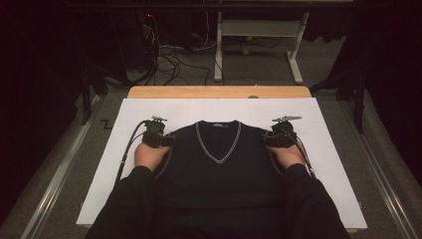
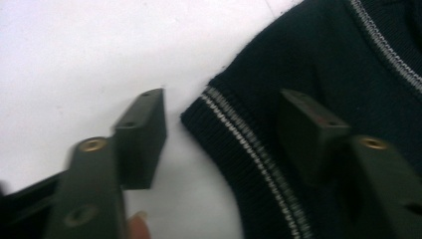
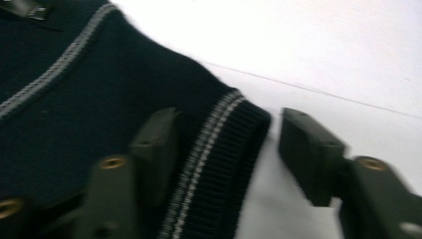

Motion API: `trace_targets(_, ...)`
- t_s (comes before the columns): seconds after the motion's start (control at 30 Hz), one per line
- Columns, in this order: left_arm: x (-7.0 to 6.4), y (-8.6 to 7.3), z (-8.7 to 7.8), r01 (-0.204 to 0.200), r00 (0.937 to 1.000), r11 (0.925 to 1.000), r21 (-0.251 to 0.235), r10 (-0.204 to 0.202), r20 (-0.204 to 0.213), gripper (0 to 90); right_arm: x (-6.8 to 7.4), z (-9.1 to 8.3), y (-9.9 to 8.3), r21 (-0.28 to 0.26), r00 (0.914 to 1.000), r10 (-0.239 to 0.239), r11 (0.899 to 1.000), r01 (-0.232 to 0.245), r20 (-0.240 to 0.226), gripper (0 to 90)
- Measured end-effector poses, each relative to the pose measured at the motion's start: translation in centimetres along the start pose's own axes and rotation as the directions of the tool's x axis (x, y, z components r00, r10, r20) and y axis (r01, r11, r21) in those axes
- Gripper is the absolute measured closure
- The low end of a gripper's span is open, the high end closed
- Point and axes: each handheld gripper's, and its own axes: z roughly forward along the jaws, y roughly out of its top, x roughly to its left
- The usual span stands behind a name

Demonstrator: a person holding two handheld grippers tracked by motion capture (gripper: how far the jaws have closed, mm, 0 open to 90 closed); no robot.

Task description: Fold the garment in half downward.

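A dark navy knit vest (image 1: pixel 219 172) with a grey-striped V-neck lies flat on the white table cover (image 1: pixel 318 124), neck away from the person. My left gripper (image 1: pixel 169 140) is at the vest's left shoulder, open, its jaws straddling the ribbed, grey-striped armhole edge (image 2: pixel 249 144): one jaw over the white cover, the other over the knit. My right gripper (image 1: pixel 267 138) is at the right shoulder, open too, with the ribbed armhole edge (image 3: pixel 219 149) between its jaws. The gripper midpoints are at left gripper (image 2: pixel 224 129) and right gripper (image 3: pixel 229 144).
The white cover lies on a wooden table (image 1: pixel 219 91) whose far edge shows beyond it. Past the table are a white desk frame (image 1: pixel 259 40) and loose cables (image 1: pixel 169 59) on the grey floor. Metal rails (image 1: pixel 59 174) run along both sides.
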Motion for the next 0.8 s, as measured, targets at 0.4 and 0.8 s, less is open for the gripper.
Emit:
trace_targets(0.4,-0.4,0.4,-0.7,0.02,0.9981,0.9984,-0.053,-0.017,0.06,71.5,0.6,-0.6,0.0,-0.043,0.9989,-0.032,0.999,0.03,-0.035,79.7)
trace_targets(0.8,0.7,3.3,-5.3,0.045,0.9952,0.9646,-0.26,-0.02,0.096,71.6,-0.6,-5.1,3.2,-0.254,0.9994,-0.033,0.967,0.032,-0.002,79.6)
